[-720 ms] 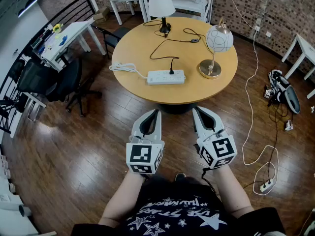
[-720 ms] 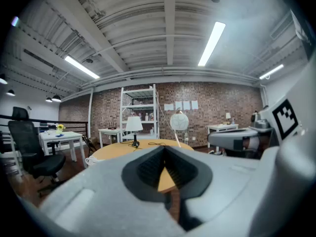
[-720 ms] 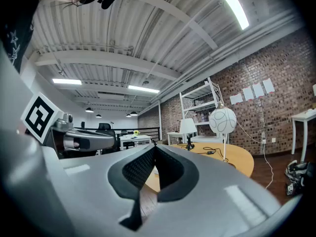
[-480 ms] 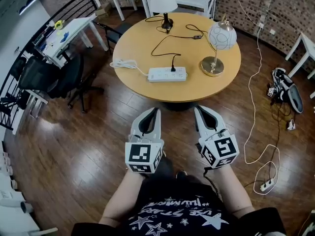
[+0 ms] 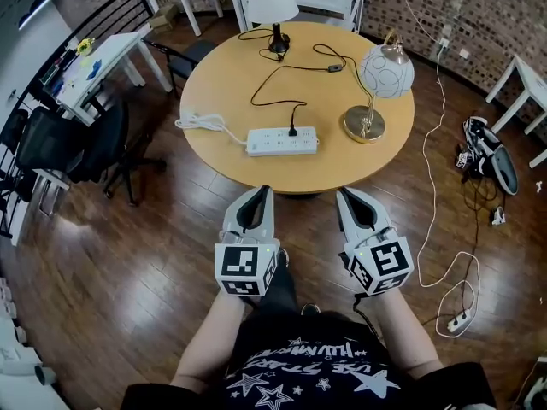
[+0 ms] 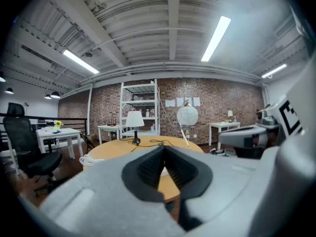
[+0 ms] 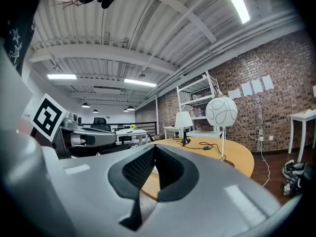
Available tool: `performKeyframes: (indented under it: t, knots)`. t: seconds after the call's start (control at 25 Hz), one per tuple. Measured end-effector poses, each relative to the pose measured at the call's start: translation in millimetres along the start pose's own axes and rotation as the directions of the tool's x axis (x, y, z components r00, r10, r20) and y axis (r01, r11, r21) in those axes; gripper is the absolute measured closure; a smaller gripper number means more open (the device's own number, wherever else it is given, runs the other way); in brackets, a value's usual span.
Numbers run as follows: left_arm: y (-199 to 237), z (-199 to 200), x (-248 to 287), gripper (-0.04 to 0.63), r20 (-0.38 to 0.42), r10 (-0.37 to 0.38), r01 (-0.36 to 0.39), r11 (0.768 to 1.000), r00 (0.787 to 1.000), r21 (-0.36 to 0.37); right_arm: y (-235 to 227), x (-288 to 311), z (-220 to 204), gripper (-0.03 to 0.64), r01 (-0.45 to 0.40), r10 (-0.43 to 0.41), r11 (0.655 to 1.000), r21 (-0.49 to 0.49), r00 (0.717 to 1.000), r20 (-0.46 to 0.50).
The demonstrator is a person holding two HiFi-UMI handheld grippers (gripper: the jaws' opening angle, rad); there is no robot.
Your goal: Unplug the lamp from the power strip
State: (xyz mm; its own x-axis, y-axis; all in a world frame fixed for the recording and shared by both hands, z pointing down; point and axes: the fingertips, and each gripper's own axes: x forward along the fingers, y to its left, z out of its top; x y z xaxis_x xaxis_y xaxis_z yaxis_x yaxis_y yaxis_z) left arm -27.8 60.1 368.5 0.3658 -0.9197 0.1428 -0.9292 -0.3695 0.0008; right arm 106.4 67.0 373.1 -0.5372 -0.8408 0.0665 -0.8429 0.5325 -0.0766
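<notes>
On the round wooden table (image 5: 239,75) lies a white power strip (image 5: 282,141) with one black plug (image 5: 292,130) in it. The plug's black cord (image 5: 265,84) runs back to a small lamp with a white shade (image 5: 273,5). A globe lamp on a brass base (image 5: 386,71) stands at the table's right. My left gripper (image 5: 266,191) and right gripper (image 5: 341,194) hover side by side just before the table's near edge, both shut and holding nothing. The white-shade lamp (image 6: 134,120) shows beyond the left gripper (image 6: 163,147), the globe lamp (image 7: 221,111) beyond the right gripper (image 7: 154,146).
The strip's white cord (image 5: 201,124) coils toward the table's left edge. Black office chairs (image 5: 73,143) and a white desk (image 5: 94,62) stand left. On the floor at right lie loose cables, a second power strip (image 5: 457,321) and a bag (image 5: 487,156).
The table has come nearer in the head view; both grippers' tips now reach its near edge. Both stay shut and side by side.
</notes>
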Motion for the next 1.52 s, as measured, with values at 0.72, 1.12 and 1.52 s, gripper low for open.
performKeyframes:
  t: [0.72, 1.12, 1.52]
  knots:
    - [86, -46, 131, 0.591, -0.087, -0.062, 0.066, 0.997, 0.994, 0.045, -39, 131, -16, 0.609, 0.093, -0.094, 0.995, -0.020, 0.993, -0.067]
    - [102, -77, 168, 0.591, -0.166, -0.160, 0.165, 0.986, 0.973, 0.014, -42, 188, -41, 0.609, 0.148, -0.151, 0.988, -0.033, 0.978, -0.144]
    - [98, -107, 194, 0.591, -0.234, -0.188, 0.190, 0.982, 0.954, -0.012, -55, 203, -67, 0.609, 0.162, -0.172, 0.985, -0.062, 0.960, -0.221]
